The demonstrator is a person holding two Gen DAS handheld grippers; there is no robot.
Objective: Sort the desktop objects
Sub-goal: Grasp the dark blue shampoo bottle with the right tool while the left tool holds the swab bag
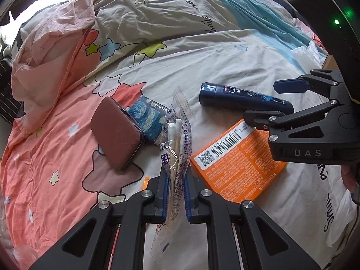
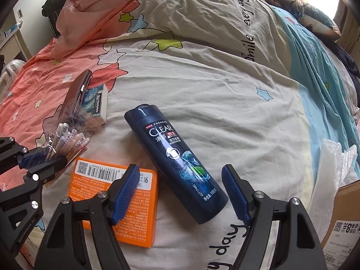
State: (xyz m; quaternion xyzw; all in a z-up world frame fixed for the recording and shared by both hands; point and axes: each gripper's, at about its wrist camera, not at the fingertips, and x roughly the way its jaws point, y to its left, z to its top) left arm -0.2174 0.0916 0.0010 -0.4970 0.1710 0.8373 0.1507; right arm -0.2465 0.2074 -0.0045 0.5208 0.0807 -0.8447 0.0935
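Cotton swabs [image 1: 174, 135] in a crinkly clear plastic sleeve printed with blue characters stand pinched between the blue ribbed pads of the left tool [image 1: 176, 193], which is closed tight on the wrapper; the pack sticks up above the bed's quilt [image 1: 202, 51], white tips uppermost. From the right wrist view the same pack [image 2: 67, 139] fans out of the left tool [image 2: 48, 157] at the left edge.

On the soft, wrinkled quilt, printed with stars in pink, grey and blue patches, lie the other items. A dark blue, glossy, cylindrical shampoo bottle [image 2: 177, 164] lies on its side, cap pointing away. Just beside it is a flat orange cardboard box [image 2: 126, 202] with a white barcode label, one corner close to the bottle. Farther left, a brown textured rounded-rectangle case [image 1: 117, 132] leans tilted on a small box with a swirly blue painting print [image 1: 146, 117].

The right tool [image 2: 180, 193] hovers with its jaws wide apart, holding nothing; the lower half of the bottle shows between the two ribbed blue pads, neither pad visibly pressing on it, and the left pad overlaps the orange box in view.
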